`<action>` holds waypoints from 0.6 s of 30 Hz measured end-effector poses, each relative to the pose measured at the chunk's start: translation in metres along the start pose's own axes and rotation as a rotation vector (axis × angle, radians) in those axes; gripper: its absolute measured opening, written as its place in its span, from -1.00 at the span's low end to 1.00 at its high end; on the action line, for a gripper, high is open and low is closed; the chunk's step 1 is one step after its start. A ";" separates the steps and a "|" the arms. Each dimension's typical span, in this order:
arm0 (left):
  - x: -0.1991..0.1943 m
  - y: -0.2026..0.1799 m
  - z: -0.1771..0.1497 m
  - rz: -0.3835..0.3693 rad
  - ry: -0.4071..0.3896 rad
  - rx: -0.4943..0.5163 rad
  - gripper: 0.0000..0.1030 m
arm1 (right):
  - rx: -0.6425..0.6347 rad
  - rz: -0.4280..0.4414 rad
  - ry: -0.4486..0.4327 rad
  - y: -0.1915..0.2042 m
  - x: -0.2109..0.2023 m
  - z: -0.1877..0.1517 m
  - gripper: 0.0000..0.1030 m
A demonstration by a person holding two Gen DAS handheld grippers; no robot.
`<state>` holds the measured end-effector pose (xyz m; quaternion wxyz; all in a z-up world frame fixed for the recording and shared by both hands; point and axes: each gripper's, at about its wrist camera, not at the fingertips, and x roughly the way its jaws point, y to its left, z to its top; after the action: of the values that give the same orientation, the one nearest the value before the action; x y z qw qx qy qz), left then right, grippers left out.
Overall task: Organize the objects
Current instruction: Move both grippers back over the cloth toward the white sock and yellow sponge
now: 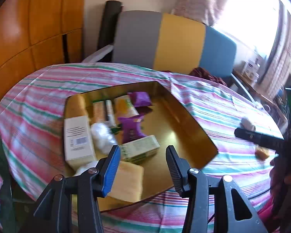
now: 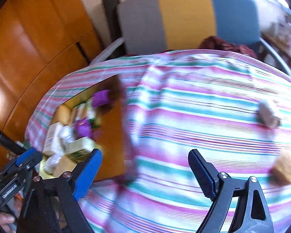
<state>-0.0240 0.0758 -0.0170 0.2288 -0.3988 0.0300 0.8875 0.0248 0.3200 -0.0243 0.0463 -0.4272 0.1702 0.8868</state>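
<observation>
Your left gripper [image 1: 143, 167] hangs low in its frame, jaws partly apart and gripping nothing, over the near corner of the gold tray [image 1: 184, 124] where boxes, purple packets and a yellow sponge [image 1: 129, 180] are already gathered. Your right gripper [image 2: 145, 172] stands wide and empty above the striped cloth [image 2: 184, 116]. At the right edge of that blurred view lie what look like a tan block [image 2: 284, 168] and a grey lump [image 2: 267, 114], still outside the tray. Reaching fast could nudge them off, or snag the cloth and shift the tray.
</observation>
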 end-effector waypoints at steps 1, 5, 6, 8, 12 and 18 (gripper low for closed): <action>0.002 -0.007 0.001 -0.010 0.004 0.017 -0.05 | 0.017 -0.018 -0.005 -0.012 -0.004 0.001 0.77; 0.007 -0.031 0.004 -0.035 0.014 0.068 -0.05 | 0.086 -0.089 -0.028 -0.060 -0.021 0.005 0.77; 0.009 -0.038 0.005 -0.044 0.016 0.084 -0.05 | 0.103 -0.108 -0.033 -0.072 -0.026 0.006 0.77; 0.011 -0.050 0.006 -0.058 0.022 0.110 -0.05 | 0.138 -0.149 -0.041 -0.097 -0.035 0.008 0.77; 0.016 -0.076 0.008 -0.088 0.033 0.162 -0.05 | 0.204 -0.221 -0.060 -0.142 -0.049 0.013 0.78; 0.026 -0.116 0.012 -0.141 0.062 0.233 -0.05 | 0.344 -0.336 -0.096 -0.211 -0.060 0.003 0.79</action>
<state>0.0031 0.1924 -0.0127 0.3343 -0.3977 0.1119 0.8471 0.1084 0.5221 -0.0319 0.2731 -0.3926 0.2430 0.8439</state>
